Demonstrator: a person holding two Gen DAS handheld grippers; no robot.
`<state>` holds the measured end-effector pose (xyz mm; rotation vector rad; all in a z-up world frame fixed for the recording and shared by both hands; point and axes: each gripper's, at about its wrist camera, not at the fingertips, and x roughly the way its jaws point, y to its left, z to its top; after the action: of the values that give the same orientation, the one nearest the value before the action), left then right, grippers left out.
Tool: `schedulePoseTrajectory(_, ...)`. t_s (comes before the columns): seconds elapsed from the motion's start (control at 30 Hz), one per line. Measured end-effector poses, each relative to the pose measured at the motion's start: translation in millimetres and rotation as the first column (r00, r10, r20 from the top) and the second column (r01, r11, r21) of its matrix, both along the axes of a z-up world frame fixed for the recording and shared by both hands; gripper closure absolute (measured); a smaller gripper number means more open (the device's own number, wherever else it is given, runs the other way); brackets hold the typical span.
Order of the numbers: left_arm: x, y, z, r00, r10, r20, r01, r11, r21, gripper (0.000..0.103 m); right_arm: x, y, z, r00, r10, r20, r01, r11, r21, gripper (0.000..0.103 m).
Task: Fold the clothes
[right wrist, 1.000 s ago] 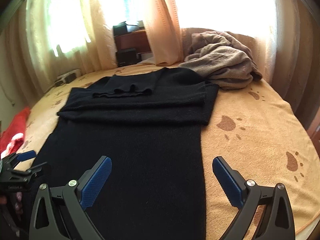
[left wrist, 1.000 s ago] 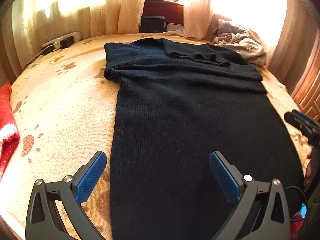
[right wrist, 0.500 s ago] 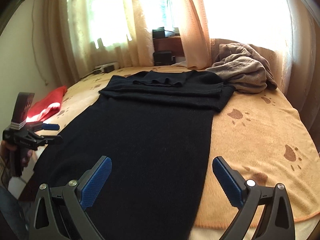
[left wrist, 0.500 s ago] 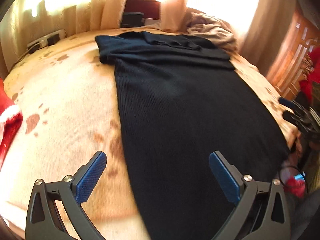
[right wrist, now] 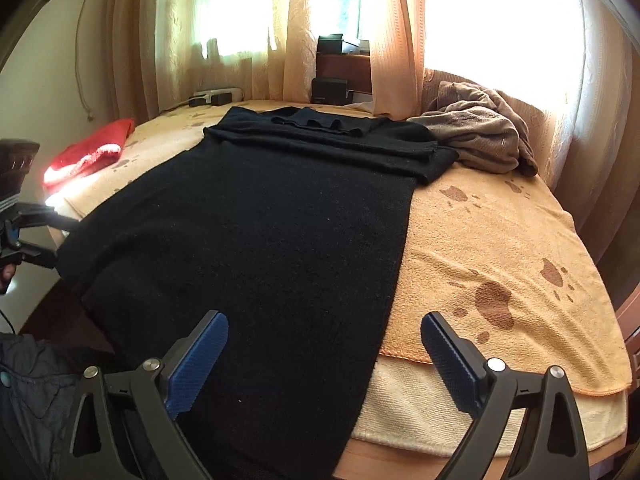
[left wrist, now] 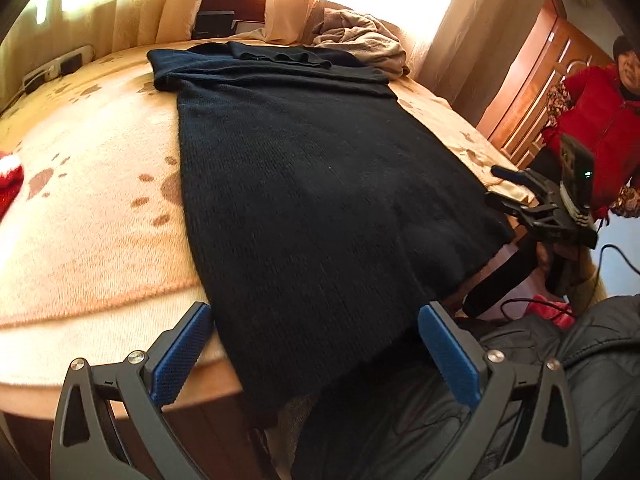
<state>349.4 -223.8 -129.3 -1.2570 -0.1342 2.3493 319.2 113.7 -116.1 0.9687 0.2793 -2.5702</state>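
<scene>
A long black knitted garment (left wrist: pixel 304 184) lies flat along the bed, its sleeves folded across the far end and its hem hanging over the near edge. It also shows in the right wrist view (right wrist: pixel 256 232). My left gripper (left wrist: pixel 316 344) is open and empty, hovering off the near bed edge over the hanging hem. My right gripper (right wrist: pixel 324 352) is open and empty, above the hem's right corner; it appears from the side in the left wrist view (left wrist: pixel 516 196). The left gripper shows at the left edge of the right wrist view (right wrist: pixel 24 236).
The bed has an orange paw-print blanket (right wrist: pixel 500 256). A crumpled brown garment (right wrist: pixel 480 136) lies at the far right, a red garment (right wrist: pixel 92 152) at the left. A power strip (right wrist: pixel 212 96) and a cabinet (right wrist: pixel 340 68) stand by the curtains. A person in red (left wrist: pixel 596 120) stands beside a wooden door.
Both grippers have pulled back toward the near edge of the bed and stayed open. The garment's hem and the bed's front edge have come into view.
</scene>
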Motion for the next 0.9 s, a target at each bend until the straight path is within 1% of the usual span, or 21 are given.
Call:
schedulePoseTrajectory(0.13,1,-6,0,1.000,0.012,0.023,-0.014,0.997,0.077,0.000,2,-4,-4,1.000,-0.005,-0.007,0.005,1.000,0.021,0.005)
schedulePoseTrajectory(0.23,-1,-8,1,0.999,0.011,0.041,-0.016,0.991,0.134,0.001,3,-4,-6,1.000,-0.005,0.007,0.005,1.000,0.000,0.005)
schedulePoseTrajectory(0.27,-3,-7,2,0.999,0.010,0.044,-0.016,0.990,0.138,0.007,3,-3,-6,1.000,-0.007,0.012,0.007,1.000,-0.010,0.006)
schedulePoseTrajectory(0.3,-4,-6,3,0.999,0.008,0.045,-0.015,0.990,0.139,0.018,3,-2,-5,1.000,-0.010,0.017,0.011,1.000,-0.020,0.008)
schedulePoseTrajectory(0.33,-5,-5,4,0.999,0.006,0.044,-0.012,0.991,0.133,0.026,3,0,-5,1.000,-0.014,0.023,0.015,0.999,-0.030,0.010)
schedulePoseTrajectory(0.37,-6,-3,5,0.999,0.006,0.046,-0.012,0.992,0.125,0.042,3,1,-5,0.999,-0.015,0.036,0.017,0.999,-0.044,0.018)
schedulePoseTrajectory(0.4,-8,-3,4,0.999,0.010,0.053,-0.016,0.993,0.116,0.050,2,4,-5,0.999,-0.016,0.049,0.019,0.998,-0.058,0.028)
schedulePoseTrajectory(0.47,-11,-3,3,0.997,0.021,0.068,-0.028,0.995,0.095,0.052,1,8,-6,0.997,-0.023,0.070,0.028,0.997,-0.074,0.036)
schedulePoseTrajectory(0.5,-12,-2,2,0.997,0.027,0.075,-0.034,0.996,0.085,0.053,2,10,-7,0.997,-0.025,0.080,0.032,0.996,-0.082,0.036)
schedulePoseTrajectory(0.63,-12,-3,0,0.996,0.035,0.082,-0.043,0.995,0.087,0.052,7,18,-8,0.994,-0.025,0.108,0.038,0.993,-0.115,0.036)
schedulePoseTrajectory(0.67,-12,-3,0,0.996,0.033,0.085,-0.041,0.995,0.089,0.050,10,19,-7,0.993,-0.027,0.111,0.039,0.993,-0.114,0.036)
schedulePoseTrajectory(0.7,-12,-3,0,0.996,0.029,0.087,-0.037,0.995,0.093,0.044,12,20,-7,0.993,-0.029,0.112,0.042,0.993,-0.109,0.036)
schedulePoseTrajectory(0.73,-12,-2,0,0.996,0.022,0.089,-0.030,0.995,0.099,0.041,13,20,-7,0.993,-0.034,0.114,0.046,0.994,-0.103,0.036)
schedulePoseTrajectory(0.8,-13,0,0,0.996,0.012,0.092,-0.022,0.994,0.107,0.031,17,21,-9,0.992,-0.047,0.121,0.058,0.995,-0.087,0.036)
schedulePoseTrajectory(0.87,-14,2,0,0.996,0.003,0.093,-0.014,0.994,0.113,0.025,20,21,-11,0.990,-0.063,0.125,0.072,0.995,-0.068,0.037)
schedulePoseTrajectory(0.9,-13,3,1,0.996,0.004,0.089,-0.013,0.994,0.107,0.025,22,21,-12,0.991,-0.068,0.119,0.075,0.995,-0.060,0.039)
